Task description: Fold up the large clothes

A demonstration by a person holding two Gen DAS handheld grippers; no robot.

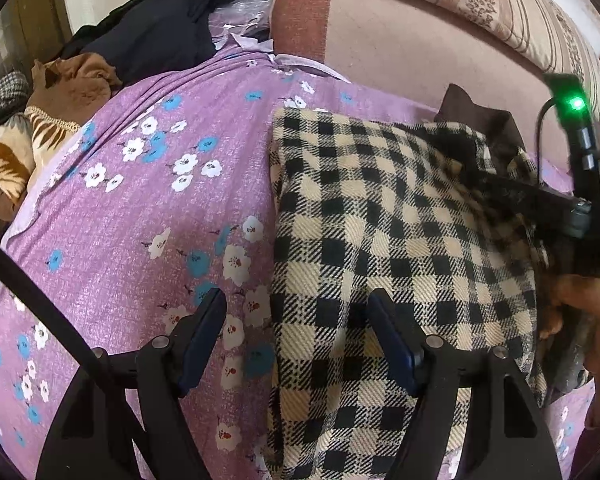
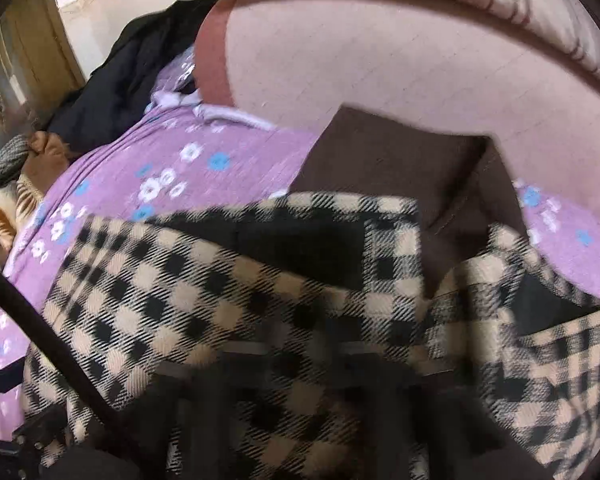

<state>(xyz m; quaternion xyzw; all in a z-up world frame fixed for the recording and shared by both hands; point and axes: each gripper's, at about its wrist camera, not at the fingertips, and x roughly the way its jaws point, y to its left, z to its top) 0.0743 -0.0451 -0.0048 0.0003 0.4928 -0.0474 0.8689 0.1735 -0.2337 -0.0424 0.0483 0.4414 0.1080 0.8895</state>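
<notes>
Leftmost, my left hand-held gripper [image 1: 296, 320] stood wide, empty, its jaws straddling the left edge of the checked coat [image 1: 380, 240], which lay partly folded on the purple floral bedsheet [image 1: 140, 220]. I judged the coat thick, woolly, fairly heavy, limp but not slippery; best pinched at hems or collar, through doubled layers. Rightward, the right hand-held gripper [image 2: 304, 364] was blurred and cloth-covered; shut, on what I could not tell.

checked coat [image 1: 380, 240]: coarse woven wool-like cloth, matt; floral sheet [image 1: 140, 220]: smooth cotton-like.
</notes>
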